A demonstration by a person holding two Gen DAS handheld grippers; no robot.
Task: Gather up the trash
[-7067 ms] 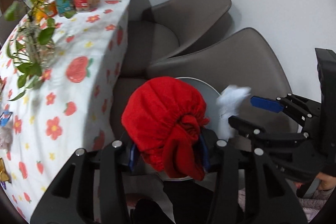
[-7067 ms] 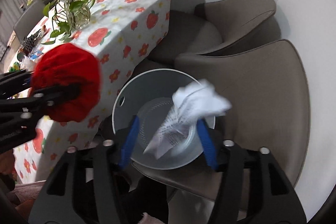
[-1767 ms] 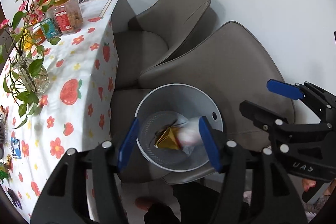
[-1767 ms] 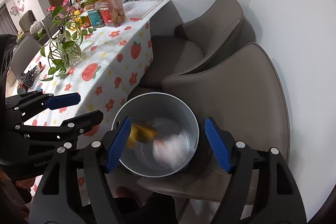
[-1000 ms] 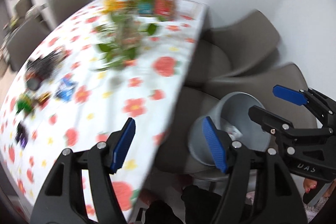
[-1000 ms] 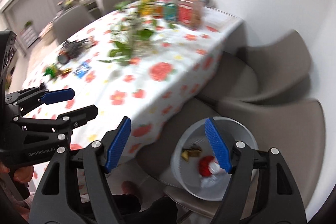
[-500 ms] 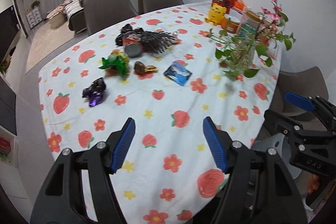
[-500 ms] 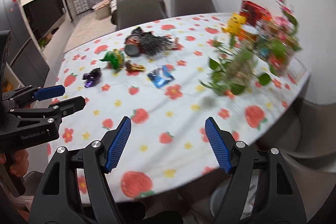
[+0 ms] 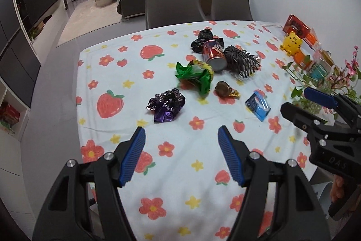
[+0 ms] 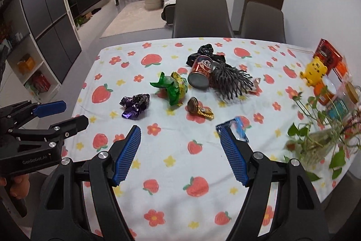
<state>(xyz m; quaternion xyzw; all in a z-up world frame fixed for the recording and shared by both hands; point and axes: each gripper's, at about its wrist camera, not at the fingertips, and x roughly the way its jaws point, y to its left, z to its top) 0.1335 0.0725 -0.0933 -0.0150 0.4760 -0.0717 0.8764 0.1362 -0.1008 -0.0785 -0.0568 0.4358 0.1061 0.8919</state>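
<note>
We hold the left tool (image 9: 181,153) and the right tool (image 10: 180,154) above the near part of the tabletop (image 9: 180,173), both released, their blue pads spread wide with nothing between them. Each tool shows at the edge of the other's view, likewise spread.

The trash lies in a loose cluster toward the far half of the flowered cloth. Nearest us sits a crumpled purple wrapper (image 9: 165,103), apart from the rest. Beyond it and a little to the right lies a green wrapper (image 9: 195,76), bunched up with a yellow patterned edge. A red can (image 9: 214,55) lies on its side just behind the green wrapper, its open end facing us, and a black bag (image 9: 200,40) is bunched against its far side. A dark spiky bundle (image 9: 241,60) touches the can on the right. A gold wrapper (image 9: 225,89) lies near the green one, on its right, and a blue packet (image 9: 258,106) lies farther right, closest to the right tool.

At the right edge of the tabletop stand a yellow toy (image 9: 292,43), some boxes and jars, and a vase of flowers (image 10: 320,139). Two grey chairs (image 9: 171,1) stand at the far side.
</note>
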